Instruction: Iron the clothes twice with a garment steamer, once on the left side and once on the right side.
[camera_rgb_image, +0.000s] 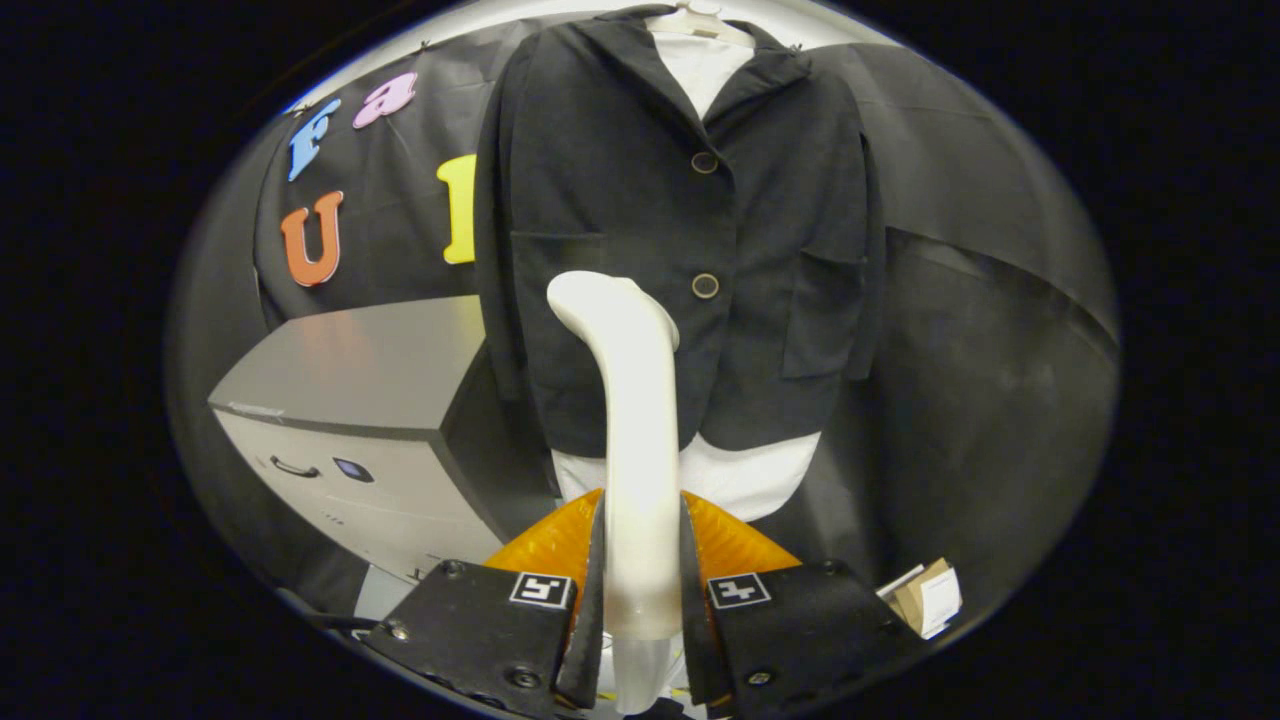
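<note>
A black jacket (640, 200) with two buttons hangs on a hanger (700, 20) over a white shirt (750, 475) that shows at the collar and below the hem. The white garment steamer (630, 400) stands upright between my fingers, and my gripper (642, 580) is shut on its handle. Its curved head reaches up in front of the jacket's lower left panel, beside the lower button (705, 286). Whether the head touches the cloth I cannot tell.
A grey box-shaped appliance (350, 400) stands to the left of the jacket, close to its sleeve. A small cardboard and paper item (925, 595) lies low to the right of the fingers. Black cloth hangs behind and to the right.
</note>
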